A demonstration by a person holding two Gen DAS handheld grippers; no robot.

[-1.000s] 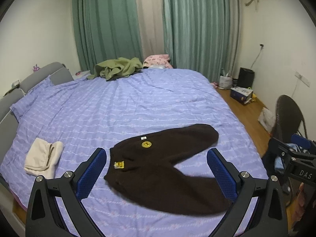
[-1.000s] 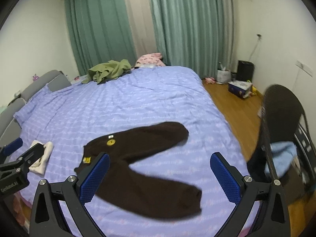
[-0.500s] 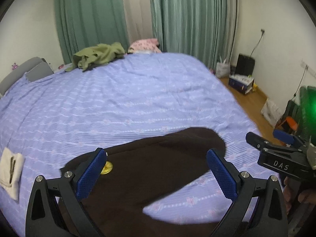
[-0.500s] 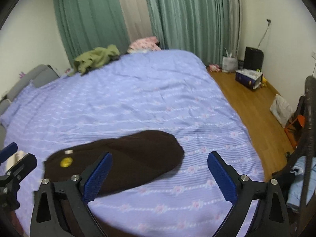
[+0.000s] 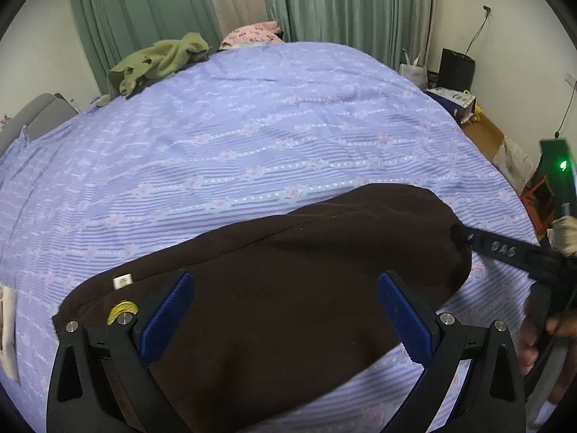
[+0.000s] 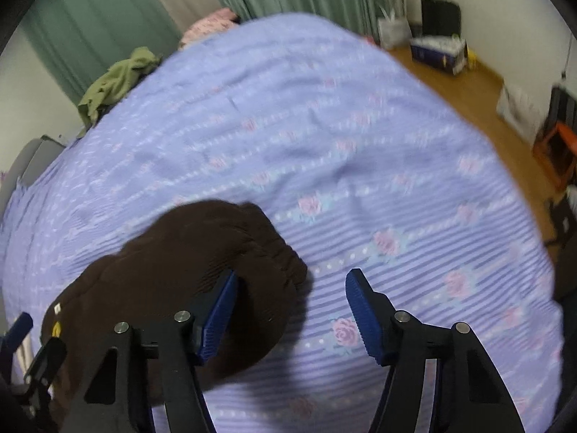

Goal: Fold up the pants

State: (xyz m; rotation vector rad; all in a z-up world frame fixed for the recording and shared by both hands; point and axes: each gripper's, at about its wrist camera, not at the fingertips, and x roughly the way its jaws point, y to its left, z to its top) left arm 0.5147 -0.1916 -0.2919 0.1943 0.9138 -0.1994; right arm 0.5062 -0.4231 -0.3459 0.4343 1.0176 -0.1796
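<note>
Dark brown pants (image 5: 288,270) lie flat on the purple bedspread (image 5: 252,144), with a yellow badge (image 5: 122,310) and a white label near the waist. My left gripper (image 5: 285,314) hovers open and wide over the waist end, nothing between its pads. My right gripper (image 6: 292,310) is low over the upper leg's cuff (image 6: 267,252). Its jaws are closing: the left pad (image 6: 220,314) rests on the cuff fabric, and the right pad (image 6: 364,317) stands over bare bedspread, apart from it. In the left wrist view the right gripper's finger (image 5: 497,249) touches the cuff end.
A green garment (image 5: 158,61) and a pink pillow (image 5: 252,30) lie at the bed's far end. A cream cloth (image 5: 7,324) sits at the left edge. Boxes (image 6: 436,50) and bags stand on the wooden floor (image 6: 479,86) to the right. A person's hand (image 5: 541,339) holds the right gripper.
Both grippers have come down and closer to the pants. The right gripper has swung to the upper leg's cuff and its jaws have narrowed. The left jaws stay wide.
</note>
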